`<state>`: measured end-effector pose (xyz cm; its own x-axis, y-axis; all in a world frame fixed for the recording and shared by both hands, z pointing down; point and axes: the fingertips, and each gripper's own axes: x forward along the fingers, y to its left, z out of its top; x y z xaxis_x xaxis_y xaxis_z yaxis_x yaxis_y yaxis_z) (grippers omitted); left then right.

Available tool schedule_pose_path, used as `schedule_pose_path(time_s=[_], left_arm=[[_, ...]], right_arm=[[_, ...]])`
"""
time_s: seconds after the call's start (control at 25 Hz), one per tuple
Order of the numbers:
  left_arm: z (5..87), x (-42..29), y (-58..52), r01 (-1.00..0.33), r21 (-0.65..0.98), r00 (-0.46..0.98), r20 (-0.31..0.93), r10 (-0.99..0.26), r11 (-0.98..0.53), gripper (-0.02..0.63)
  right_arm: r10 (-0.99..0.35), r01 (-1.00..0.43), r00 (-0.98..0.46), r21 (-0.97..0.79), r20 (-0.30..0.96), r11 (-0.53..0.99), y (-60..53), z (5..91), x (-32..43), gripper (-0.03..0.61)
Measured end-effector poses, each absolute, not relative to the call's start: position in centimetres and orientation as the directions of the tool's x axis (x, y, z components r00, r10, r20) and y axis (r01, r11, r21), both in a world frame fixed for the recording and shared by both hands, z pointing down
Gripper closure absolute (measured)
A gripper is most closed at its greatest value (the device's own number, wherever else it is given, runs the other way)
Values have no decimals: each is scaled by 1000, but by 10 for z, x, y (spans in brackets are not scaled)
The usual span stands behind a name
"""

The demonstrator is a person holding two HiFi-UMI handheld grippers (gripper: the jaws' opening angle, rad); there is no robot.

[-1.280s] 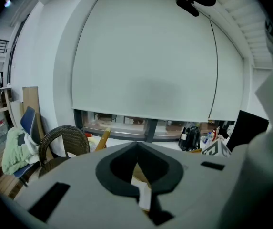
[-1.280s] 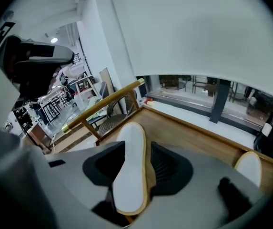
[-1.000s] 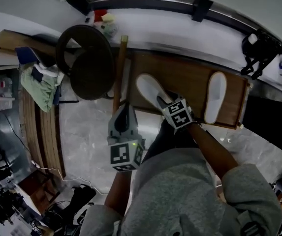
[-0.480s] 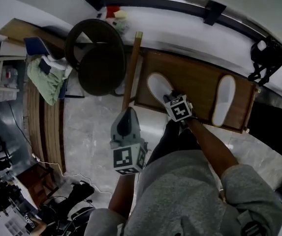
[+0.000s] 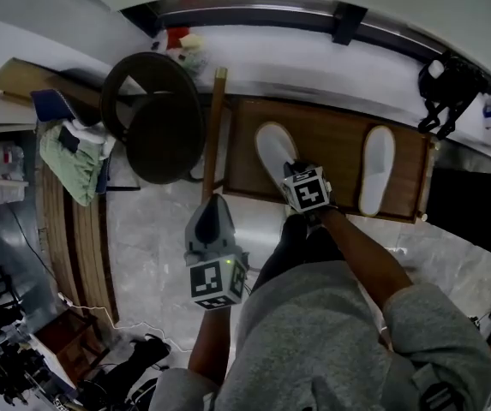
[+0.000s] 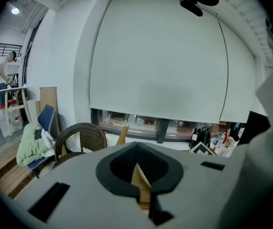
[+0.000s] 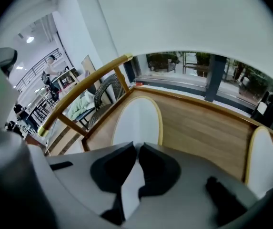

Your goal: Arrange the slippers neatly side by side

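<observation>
Two white slippers lie on a low wooden platform (image 5: 326, 139). The left slipper (image 5: 271, 146) points away and is tilted to the left. The right slipper (image 5: 376, 169) lies apart from it near the platform's right end. My right gripper (image 5: 296, 175) sits at the left slipper's heel, its jaws closing on the near edge. In the right gripper view white fabric is pinched between the jaws of that gripper (image 7: 137, 149), with the left slipper (image 7: 137, 120) ahead and the right slipper (image 7: 262, 156) off to the right. My left gripper (image 5: 212, 212) hovers over the floor, shut and holding nothing.
A dark wicker chair (image 5: 153, 114) stands left of the platform. A wooden rail (image 5: 212, 131) runs along the platform's left side. A blue chair with green cloth (image 5: 68, 152) stands further left. A black object (image 5: 446, 88) sits past the right end. The floor is marble tile (image 5: 155, 229).
The right gripper has pushed a little further onto the left slipper's heel. The left gripper hangs in about the same place. The head view has shifted slightly.
</observation>
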<state>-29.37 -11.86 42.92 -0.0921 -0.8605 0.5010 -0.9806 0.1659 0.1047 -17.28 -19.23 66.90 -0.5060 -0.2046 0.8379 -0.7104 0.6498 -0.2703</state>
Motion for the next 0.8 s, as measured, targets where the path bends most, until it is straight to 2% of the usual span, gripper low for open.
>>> schedule_pose_path(time_s=[0.4, 0.8], left_arm=[[424, -259, -152, -993, 114, 31, 479, -877, 27, 598], [416, -214, -178, -990, 101, 138, 474, -869, -102, 600]], right_arm=[[-369, -866, -467, -331, 804, 376, -232, 642, -104, 538], [-393, -927, -375, -330, 840, 178, -228, 657, -30, 538]])
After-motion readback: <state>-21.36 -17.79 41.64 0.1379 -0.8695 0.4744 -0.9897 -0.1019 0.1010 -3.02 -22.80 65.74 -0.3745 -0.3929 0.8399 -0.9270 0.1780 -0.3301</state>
